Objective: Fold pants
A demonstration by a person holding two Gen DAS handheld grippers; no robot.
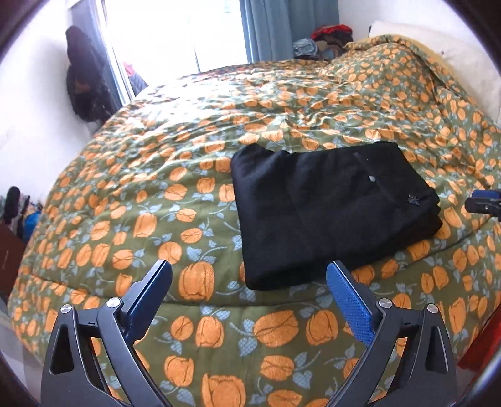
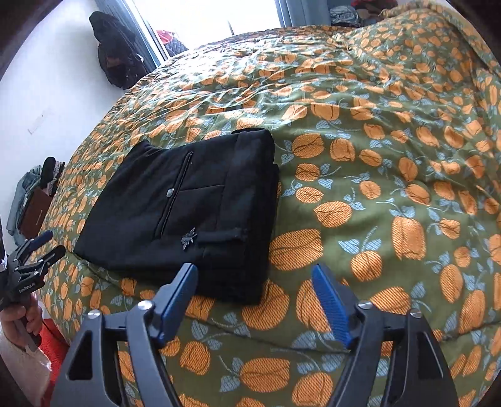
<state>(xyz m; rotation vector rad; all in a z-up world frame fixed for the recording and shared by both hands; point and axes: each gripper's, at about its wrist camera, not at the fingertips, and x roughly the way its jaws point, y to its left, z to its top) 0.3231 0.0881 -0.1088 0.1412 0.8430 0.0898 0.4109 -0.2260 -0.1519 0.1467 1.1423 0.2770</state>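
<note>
The black pants (image 1: pixel 332 209) lie folded into a thick rectangle on the bed, with a small button and an embroidered insect on top. They also show in the right wrist view (image 2: pixel 191 206). My left gripper (image 1: pixel 250 272) is open and empty, just short of the near left corner of the pants. My right gripper (image 2: pixel 255 275) is open and empty, at the near right corner of the pants. The left gripper shows at the left edge of the right wrist view (image 2: pixel 40 247), and the right gripper's tip at the right edge of the left wrist view (image 1: pixel 483 203).
The bed carries a green quilt with orange pumpkins (image 1: pixel 188 175), also in the right wrist view (image 2: pixel 391 156). A pillow (image 1: pixel 444 53) lies at the head. Dark clothes (image 1: pixel 83 78) hang on the left wall. A bright window (image 1: pixel 175 28) is behind the bed.
</note>
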